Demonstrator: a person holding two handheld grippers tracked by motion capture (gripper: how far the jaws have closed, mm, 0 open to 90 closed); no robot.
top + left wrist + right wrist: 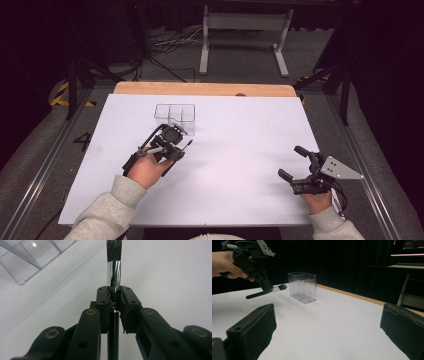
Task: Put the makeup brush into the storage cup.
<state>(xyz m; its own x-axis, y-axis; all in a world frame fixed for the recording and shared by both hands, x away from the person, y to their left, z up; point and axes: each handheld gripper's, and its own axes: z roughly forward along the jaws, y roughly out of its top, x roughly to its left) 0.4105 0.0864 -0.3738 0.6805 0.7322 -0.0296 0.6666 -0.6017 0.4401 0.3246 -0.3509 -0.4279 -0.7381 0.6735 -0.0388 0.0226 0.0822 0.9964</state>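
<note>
no brand, label or readable writing showing on anything here.

holding one slim brush (265,292) with a black handle, a shiny silver ferrule and a dark bristle tip, clamped tight near the ferrule between the narrow jaws of the left gripper (172,145). lying nearly level in that grip and clear of the white table sheet (240,145), bristle tip pointing toward the far right, just near of the clear plastic organiser box (175,117). in the left gripper view, showing the handle running up between the two pads, the ferrule (114,272) catching light, and the bristles beyond it.

standing upright on the white sheet at the far left of centre, one transparent box split by thin walls into three compartments side by side, looking empty. sitting close to the brush tip but not touching it.

resting low at the near right, well apart from brush and box, the right gripper (294,165) with jaws spread wide and nothing between them, two black pads framing bare sheet in the right gripper view.

counting: one brush, one box, two grippers, two hands in pale grey sleeves (107,210).
</note>
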